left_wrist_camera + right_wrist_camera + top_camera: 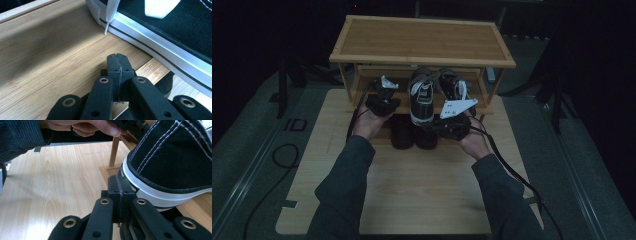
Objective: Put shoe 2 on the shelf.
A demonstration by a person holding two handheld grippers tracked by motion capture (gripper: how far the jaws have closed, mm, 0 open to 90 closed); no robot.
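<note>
The left gripper (117,58) was pressed shut on nothing above the light bamboo rack shelf (57,57), just beside the black canvas sneaker with white rubber sole (175,37). The right gripper (120,182) — likewise closed and empty — sat at that sneaker's heel (175,162), which overhung the shelf edge.

Black sneaker (421,97) with white sole stripe and laces on light-wood rack (422,42)
</note>
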